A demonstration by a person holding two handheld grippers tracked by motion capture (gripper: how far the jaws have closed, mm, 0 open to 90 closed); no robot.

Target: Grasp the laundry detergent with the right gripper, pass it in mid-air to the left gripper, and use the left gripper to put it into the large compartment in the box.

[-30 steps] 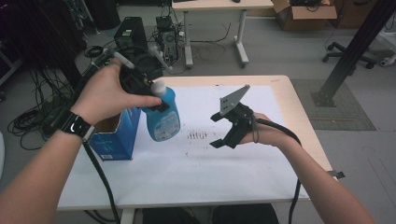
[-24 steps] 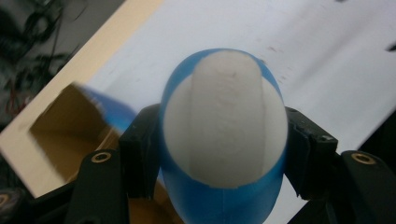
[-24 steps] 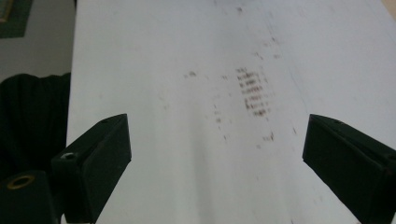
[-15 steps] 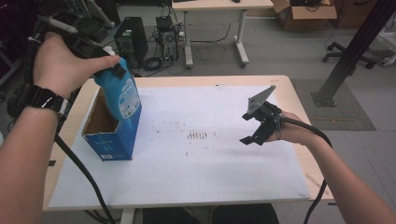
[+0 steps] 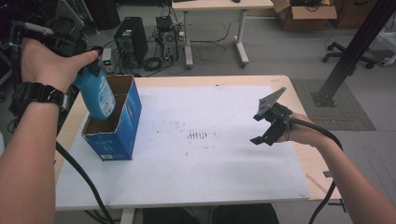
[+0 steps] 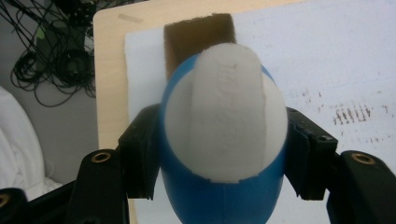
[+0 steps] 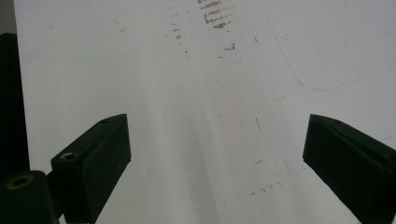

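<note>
A blue bottle (image 5: 96,96) with a white base (image 6: 226,119) hangs tilted, base downward, at the open top of a blue cardboard box (image 5: 117,134). My left gripper (image 5: 92,70) is shut on the bottle; its black jaws press on both sides of it in the left gripper view (image 6: 224,156). Beyond the bottle there, the box's brown inside (image 6: 198,31) shows. My right gripper (image 5: 258,127) hovers over the right part of the white sheet (image 5: 210,158). Its jaws stand wide open (image 7: 217,154) with nothing between them.
The white sheet, with dark smudges (image 5: 200,136) at its middle, covers most of the wooden table (image 5: 299,105). The box stands at the sheet's left edge. Behind the table are a computer tower (image 5: 128,39), cables and another desk (image 5: 215,18).
My left hand has carried the bottle from the table's middle leftward to the box's open top. My right gripper has drawn back to the right, still open.
</note>
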